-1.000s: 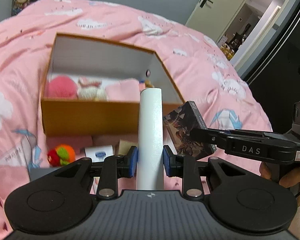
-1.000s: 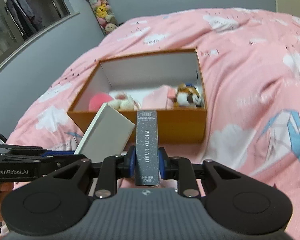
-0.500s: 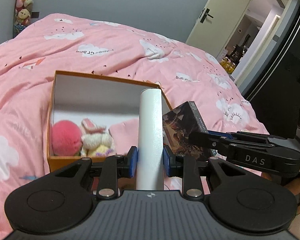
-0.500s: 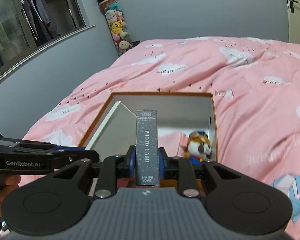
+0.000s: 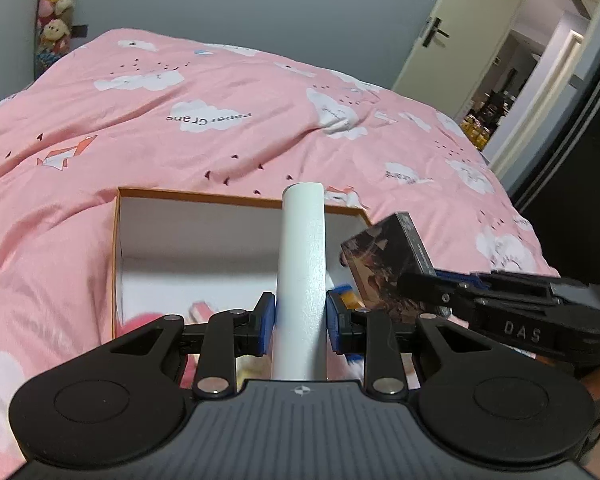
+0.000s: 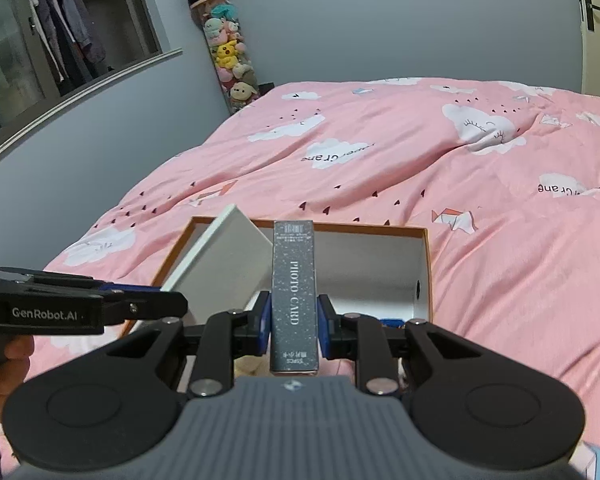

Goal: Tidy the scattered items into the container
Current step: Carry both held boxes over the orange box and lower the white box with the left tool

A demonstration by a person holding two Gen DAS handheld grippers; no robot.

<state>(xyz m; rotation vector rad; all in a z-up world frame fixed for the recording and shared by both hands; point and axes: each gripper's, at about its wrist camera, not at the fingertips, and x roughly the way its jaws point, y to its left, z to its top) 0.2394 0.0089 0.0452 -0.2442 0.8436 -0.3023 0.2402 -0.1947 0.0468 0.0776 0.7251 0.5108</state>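
Observation:
My left gripper [image 5: 300,322] is shut on a white box [image 5: 302,264], held edge-on over the near side of the open orange cardboard box [image 5: 204,196]. My right gripper [image 6: 294,322] is shut on a dark photo card box [image 6: 294,292], held over the same orange box [image 6: 426,264]. In the left wrist view the photo card box [image 5: 384,264] and the right gripper [image 5: 452,292] sit at the right. In the right wrist view the white box [image 6: 224,268] and the left gripper [image 6: 140,304] sit at the left. Soft toys inside the orange box are mostly hidden.
The orange box rests on a pink quilt with cloud prints [image 5: 220,120] that covers the bed. A grey wall with a column of plush toys [image 6: 228,52] stands behind. An open door [image 5: 500,80] is at the far right.
Both grippers have risen and moved forward over the orange box with their loads. The small items in front of the box have dropped out of view.

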